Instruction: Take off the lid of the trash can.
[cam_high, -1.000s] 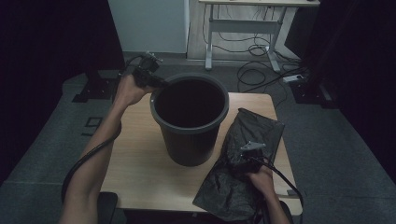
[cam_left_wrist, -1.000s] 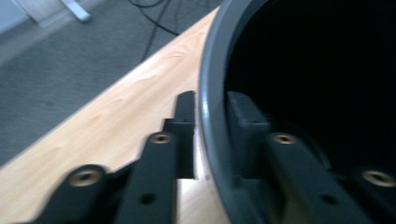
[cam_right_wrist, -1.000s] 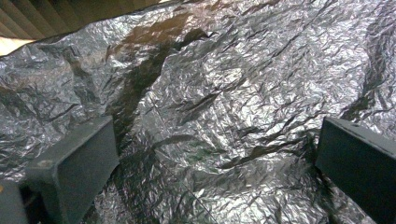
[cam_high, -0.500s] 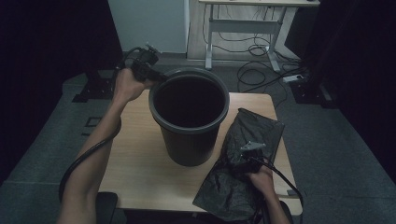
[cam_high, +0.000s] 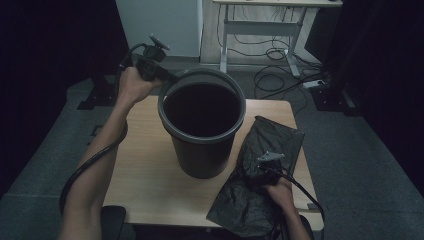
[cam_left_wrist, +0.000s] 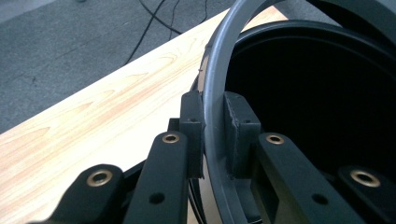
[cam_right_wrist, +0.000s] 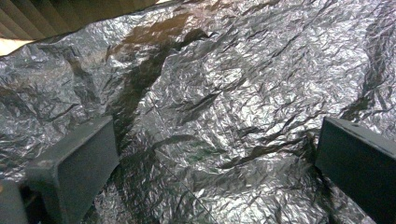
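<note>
A dark grey plastic bucket (cam_high: 202, 150) stands on the wooden table (cam_high: 145, 170), tilted a little and lifted toward the left. My left gripper (cam_high: 167, 79) is shut on the bucket's rim (cam_left_wrist: 214, 93) at its far left, one jaw outside the wall and one inside. A crumpled black plastic bag (cam_high: 272, 142) lies flat on the table's right side. My right gripper (cam_high: 261, 172) rests on the bag (cam_right_wrist: 210, 107) with its jaws wide open, nothing pinched between them.
The table's front edge (cam_high: 165, 220) runs near the person's forearms. Behind the table stand a white desk frame (cam_high: 260, 30), loose floor cables (cam_high: 272, 80) and a power strip (cam_high: 311, 83). Black curtains close off both sides.
My left gripper has pulled the bucket's rim up and toward the left, so the bucket has shifted and tilted slightly. The right gripper and the bag have stayed put.
</note>
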